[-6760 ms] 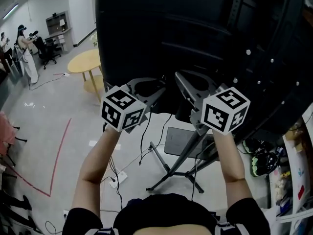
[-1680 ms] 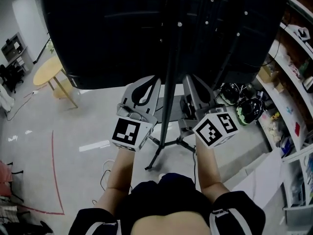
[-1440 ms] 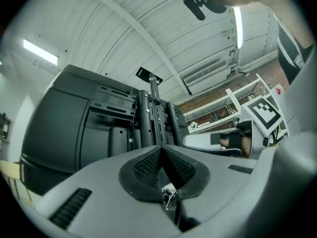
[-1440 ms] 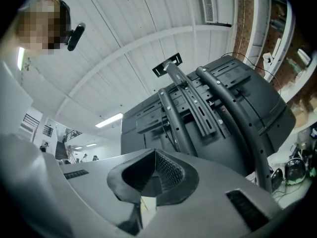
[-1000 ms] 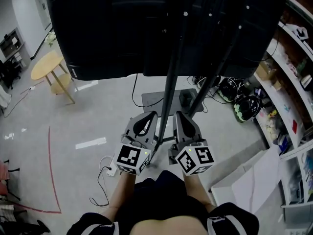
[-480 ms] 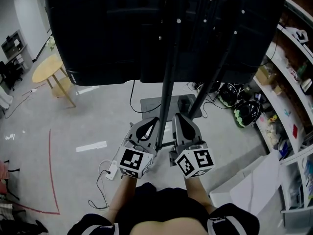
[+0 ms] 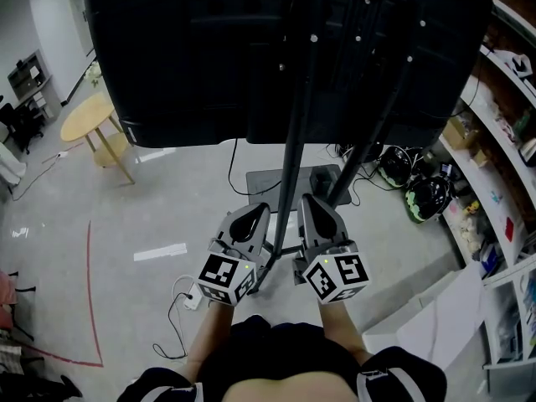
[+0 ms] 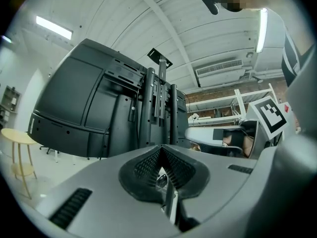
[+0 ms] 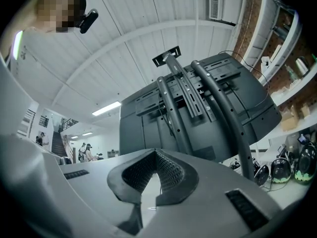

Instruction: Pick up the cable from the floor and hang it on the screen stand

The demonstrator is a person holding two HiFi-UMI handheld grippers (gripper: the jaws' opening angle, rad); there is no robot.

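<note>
The cable (image 7: 234, 162) hangs thin and dark from the lower edge of the screen (image 7: 251, 57). It is ahead of and above the left claw (image 7: 251, 213) and well apart from it, and its lower end drops toward the grey plate (image 7: 261, 182) on the floor. In the right gripper view a dark cable (image 9: 168, 119) runs down beside one post of the stand (image 9: 218, 108); I cannot tell where it is hooked.

Neither claw touches the cable. The left claw (image 8: 161, 150) is closed, its ribbed pads meeting at the tip with nothing gripped. The right claw (image 9: 156, 152) is closed too, its tips together and only bare floor visible through the gap behind them.

The two claws sit side by side, close to the person's body, pointing roughly level at the back of the screen. The stand's centre post (image 7: 293, 182) rises between them, just beyond their tips, and a second post slants up ahead of the right claw (image 7: 311, 201).

A white power strip (image 7: 191, 296) lies on the floor (image 7: 151, 224) just left of the left claw, with a thin lead trailing from it. Farther left is a red line (image 7: 90, 291) on the floor. Right of the right claw and farther ahead lie helmets (image 7: 425, 198), and shelves (image 7: 502, 166) run along beyond them.
</note>
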